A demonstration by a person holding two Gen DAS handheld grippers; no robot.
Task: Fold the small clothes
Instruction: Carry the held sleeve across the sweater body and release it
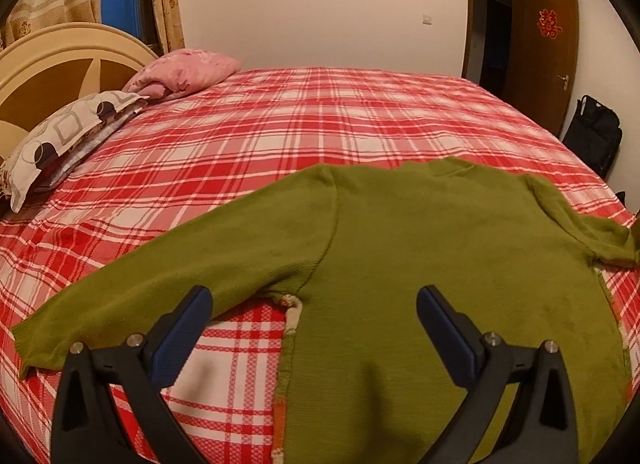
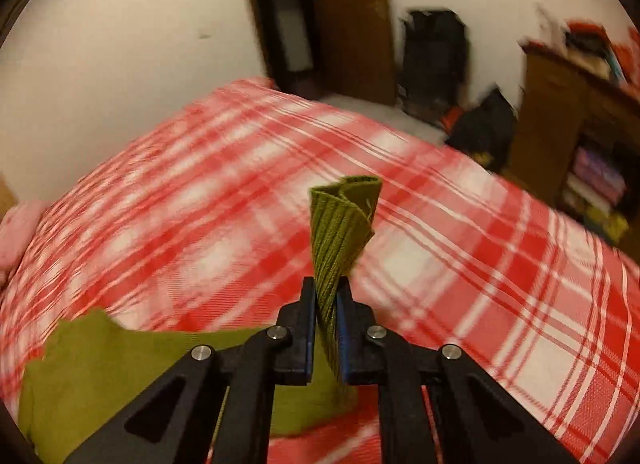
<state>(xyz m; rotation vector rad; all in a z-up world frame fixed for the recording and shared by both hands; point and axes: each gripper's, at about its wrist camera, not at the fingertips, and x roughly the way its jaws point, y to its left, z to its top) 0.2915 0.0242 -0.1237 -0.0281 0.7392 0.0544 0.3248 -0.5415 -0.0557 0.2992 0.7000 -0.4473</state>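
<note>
An olive green sweater point(image 1: 420, 248) lies flat on the red plaid bed point(image 1: 280, 124), its left sleeve point(image 1: 160, 280) stretched out toward the lower left. My left gripper point(image 1: 314, 302) hovers open above the sweater's armpit area, nothing between its blue pads. In the right wrist view my right gripper point(image 2: 326, 298) is shut on the ribbed cuff of the other sleeve point(image 2: 340, 224), which sticks up twisted beyond the fingertips and is lifted off the bed. More of the green sweater point(image 2: 100, 376) lies at the lower left of that view.
Pillows point(image 1: 68, 136) and a pink folded blanket point(image 1: 184, 72) lie by the headboard at the left. A brown door point(image 1: 544, 48) and a black bag point(image 1: 592, 136) stand past the bed's far right. A wooden shelf unit point(image 2: 580, 136) stands at the right.
</note>
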